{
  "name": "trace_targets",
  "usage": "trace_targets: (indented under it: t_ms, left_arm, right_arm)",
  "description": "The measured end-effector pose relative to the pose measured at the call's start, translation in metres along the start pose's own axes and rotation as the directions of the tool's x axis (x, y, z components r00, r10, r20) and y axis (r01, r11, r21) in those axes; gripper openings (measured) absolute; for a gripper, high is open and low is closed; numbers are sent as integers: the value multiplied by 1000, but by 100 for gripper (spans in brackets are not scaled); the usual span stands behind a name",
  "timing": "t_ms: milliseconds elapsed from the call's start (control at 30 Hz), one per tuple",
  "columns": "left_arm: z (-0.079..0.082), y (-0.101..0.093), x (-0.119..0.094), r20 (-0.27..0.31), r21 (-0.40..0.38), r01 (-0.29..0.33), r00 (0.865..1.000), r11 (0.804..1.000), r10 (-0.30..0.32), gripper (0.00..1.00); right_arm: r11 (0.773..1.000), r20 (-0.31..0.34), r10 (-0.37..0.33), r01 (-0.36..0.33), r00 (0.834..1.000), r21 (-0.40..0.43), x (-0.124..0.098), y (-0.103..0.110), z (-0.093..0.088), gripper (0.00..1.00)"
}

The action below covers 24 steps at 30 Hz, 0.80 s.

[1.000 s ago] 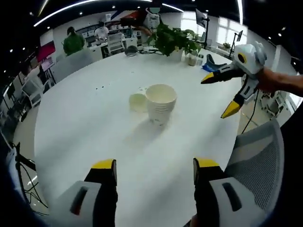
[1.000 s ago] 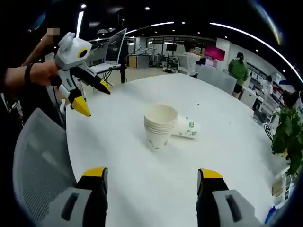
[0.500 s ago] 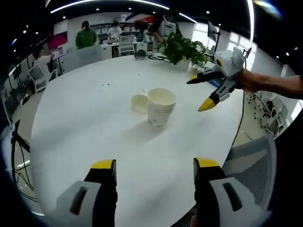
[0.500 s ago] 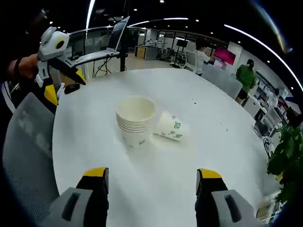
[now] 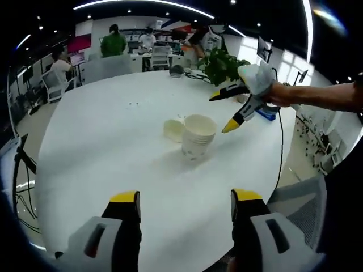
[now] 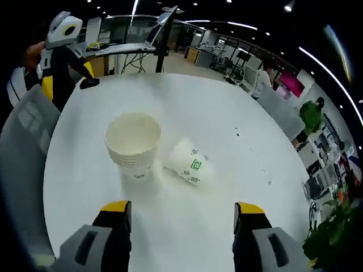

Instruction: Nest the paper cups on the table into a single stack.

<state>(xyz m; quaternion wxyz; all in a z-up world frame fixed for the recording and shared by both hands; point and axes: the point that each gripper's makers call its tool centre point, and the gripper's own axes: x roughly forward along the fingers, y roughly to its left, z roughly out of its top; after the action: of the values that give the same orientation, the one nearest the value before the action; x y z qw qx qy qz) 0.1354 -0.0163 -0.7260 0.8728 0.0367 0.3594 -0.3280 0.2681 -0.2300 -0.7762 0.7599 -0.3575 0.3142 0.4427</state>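
Note:
A stack of nested white paper cups (image 5: 196, 139) stands upright near the middle of the round white table (image 5: 102, 130). One more cup (image 5: 173, 130) lies on its side against the stack's left. My right gripper (image 5: 222, 111) hangs open just right of the stack's rim, apart from it. My left gripper (image 5: 185, 199) is open and empty over the near table edge. In the right gripper view the stack (image 6: 134, 144) sits ahead left, and the lying cup (image 6: 186, 161), with its green print, is beside it. My right gripper (image 6: 182, 209) is open and empty. The left gripper (image 6: 68, 79) is at the far upper left.
A potted plant (image 5: 224, 62) and small items stand at the table's far side. Grey mesh chairs (image 5: 300, 198) (image 6: 25, 147) sit at the table edge. A laptop on a stand (image 6: 164, 22), desks and seated people fill the office behind.
My right gripper has come in over the table toward the stack, so the cups look larger in its view. The cups have not moved. Both grippers stay open.

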Motion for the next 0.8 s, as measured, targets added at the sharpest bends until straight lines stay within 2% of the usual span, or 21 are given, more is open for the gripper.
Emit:
trace_targets:
  t_ms: [200,367,467,633,700,800]
  left_arm:
    - [-5,0,1,-3,-13,-9,1000,1000,8,62]
    - [-12,0,-3,-9,-24,-15,1000,1000,15,61]
    - [-17,4,-7,-13,-38,-31,999,999,30,61]
    - [-23,9,-15,-25,-65,-45,999,997,44,59]
    - [-20,10,-18,-19,-65,-53,998,996,52,59]
    - [-14,15,-23,-10,-68,-66,998,996,65,58]
  right_arm:
    - [992,-17,49,-51,999,-119,21,-2,21,72]
    - [974,-60,85,-96,995,-203,40,-5,26,70]
    - [951,-91,109,-130,990,-282,52,-6,29,69]
    - [926,-105,136,-164,985,-340,69,-7,37,67]
    - [899,-144,139,-186,980,-398,75,-8,33,66]
    - [892,-152,166,-214,974,-398,85,-6,34,66]
